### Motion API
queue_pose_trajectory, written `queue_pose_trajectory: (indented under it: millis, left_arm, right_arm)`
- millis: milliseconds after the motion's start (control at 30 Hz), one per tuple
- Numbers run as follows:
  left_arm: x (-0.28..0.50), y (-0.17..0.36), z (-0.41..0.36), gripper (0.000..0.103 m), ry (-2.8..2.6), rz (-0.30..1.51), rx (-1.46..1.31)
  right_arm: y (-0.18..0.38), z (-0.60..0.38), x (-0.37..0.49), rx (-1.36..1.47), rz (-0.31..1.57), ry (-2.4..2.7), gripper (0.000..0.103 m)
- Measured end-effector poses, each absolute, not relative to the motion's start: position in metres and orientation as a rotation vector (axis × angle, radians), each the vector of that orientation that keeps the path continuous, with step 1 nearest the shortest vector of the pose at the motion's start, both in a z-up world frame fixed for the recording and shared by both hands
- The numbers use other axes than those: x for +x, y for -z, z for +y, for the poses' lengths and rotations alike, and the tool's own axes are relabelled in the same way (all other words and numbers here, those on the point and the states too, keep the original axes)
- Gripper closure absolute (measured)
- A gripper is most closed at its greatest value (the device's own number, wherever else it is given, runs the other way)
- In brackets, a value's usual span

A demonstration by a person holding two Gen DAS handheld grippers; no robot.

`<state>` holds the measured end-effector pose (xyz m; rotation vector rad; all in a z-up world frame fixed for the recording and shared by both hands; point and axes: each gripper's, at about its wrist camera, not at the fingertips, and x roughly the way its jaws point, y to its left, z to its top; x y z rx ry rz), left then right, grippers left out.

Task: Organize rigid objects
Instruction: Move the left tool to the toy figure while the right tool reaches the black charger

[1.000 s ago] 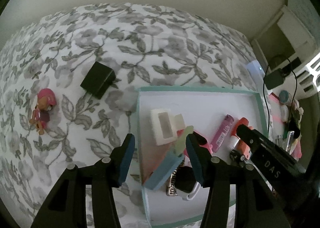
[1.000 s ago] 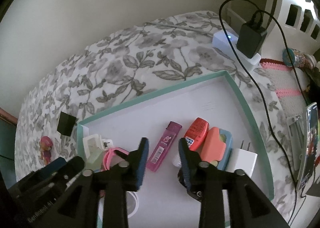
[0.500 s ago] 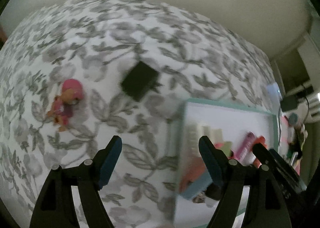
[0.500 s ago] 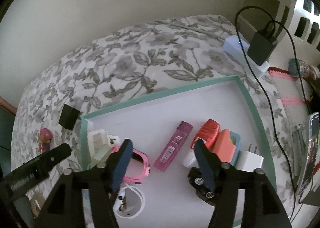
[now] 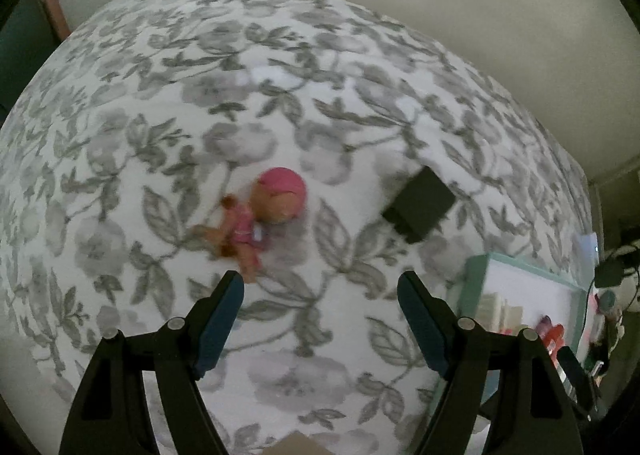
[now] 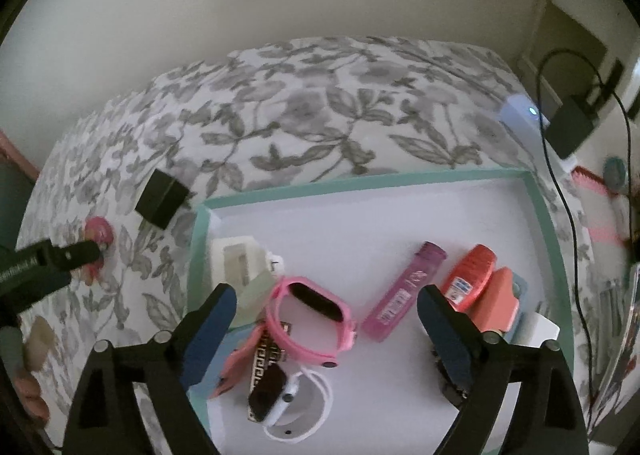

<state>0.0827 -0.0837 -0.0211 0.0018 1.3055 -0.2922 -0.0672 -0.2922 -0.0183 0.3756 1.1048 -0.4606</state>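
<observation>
While the pink toy figure [image 5: 256, 223] is lying on the floral bed [image 5: 280, 103] just ahead of the left gripper [image 5: 320, 311], left of centre, body slanting toward its left jaw, those jaws are gaping wide, empty. The right gripper [image 6: 326, 321], equally wide and empty, is hovering over the tray [image 6: 552, 239], farther off.

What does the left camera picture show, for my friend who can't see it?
The open left tongs point down at a small doll with a pink hat lying on a bedspread with grey flowers. A black cube charger lies to the doll's right. At the right edge is a corner of a teal-rimmed tray holding small things, too blurred to name.
</observation>
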Motion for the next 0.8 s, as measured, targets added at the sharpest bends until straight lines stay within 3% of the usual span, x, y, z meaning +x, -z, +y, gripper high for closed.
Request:
queue_pose_trajectory:
  millis: [133, 800]
  left_arm:
    - [0.090, 0.019, -0.070, 0.023, 0.264, 1.294, -0.005]
    - [0.123, 0.034, -0.030, 0.023, 0.234, 1.300, -0.072]
  right_arm:
    - [0.020, -0.280, -0.060, 0.349, 1.112, 0.437, 0.003]
    - [0.013, -0.239, -0.005, 0.300, 1.087, 0.305, 0.003]
